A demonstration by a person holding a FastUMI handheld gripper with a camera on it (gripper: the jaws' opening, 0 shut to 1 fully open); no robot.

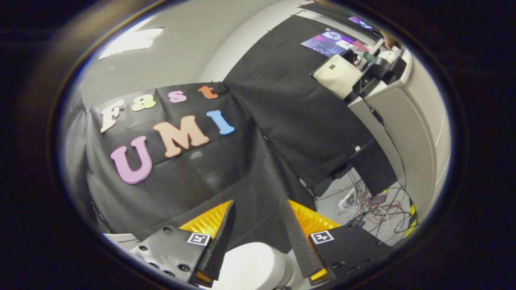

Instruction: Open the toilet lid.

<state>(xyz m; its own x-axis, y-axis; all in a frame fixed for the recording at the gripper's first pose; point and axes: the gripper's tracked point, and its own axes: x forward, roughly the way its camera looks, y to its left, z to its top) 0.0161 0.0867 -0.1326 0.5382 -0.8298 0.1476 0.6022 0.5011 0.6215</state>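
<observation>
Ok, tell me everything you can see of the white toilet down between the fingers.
Just a rounded, smooth, glossy white part of the toilet shows, looking like plastic or ceramic. It sits low between the two black ridged fingers of the hand-held gripper, which stands open above it with nothing held. Neither finger visibly touches it. A paler white curve continues beside it toward the right finger. Whether this part is the lid, and whether it is shut or raised, cannot be told. The black cloth wall hangs beyond it.
</observation>
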